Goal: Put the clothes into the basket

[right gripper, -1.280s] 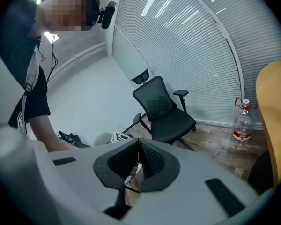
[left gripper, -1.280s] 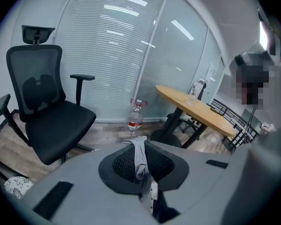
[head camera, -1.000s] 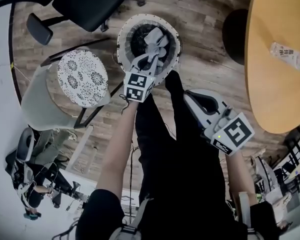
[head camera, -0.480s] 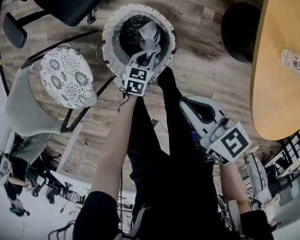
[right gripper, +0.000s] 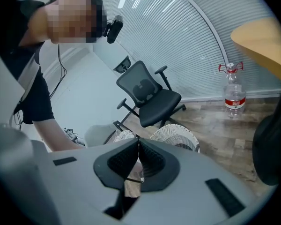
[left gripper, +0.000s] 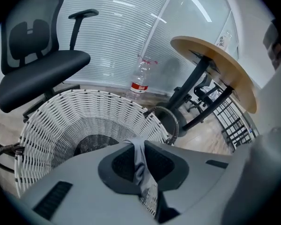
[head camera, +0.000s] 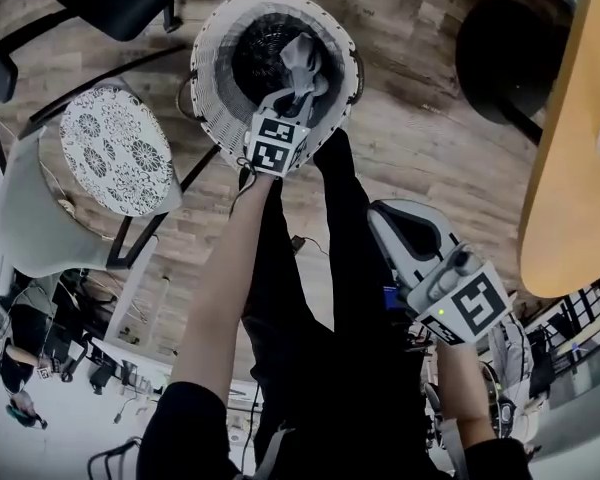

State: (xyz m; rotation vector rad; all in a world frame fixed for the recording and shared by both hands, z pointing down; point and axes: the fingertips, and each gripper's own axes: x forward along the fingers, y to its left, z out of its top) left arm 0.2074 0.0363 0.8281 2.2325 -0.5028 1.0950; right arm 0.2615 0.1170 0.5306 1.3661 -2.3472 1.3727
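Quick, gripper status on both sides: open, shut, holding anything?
Left gripper: shut on a thin grey cloth, above the white woven basket.
Right gripper: shut, nothing between its jaws.

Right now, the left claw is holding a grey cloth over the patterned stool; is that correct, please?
Not quite. The left claw holds the grey cloth over the white basket, not the patterned stool, which stands beside the basket. The head view shows it.
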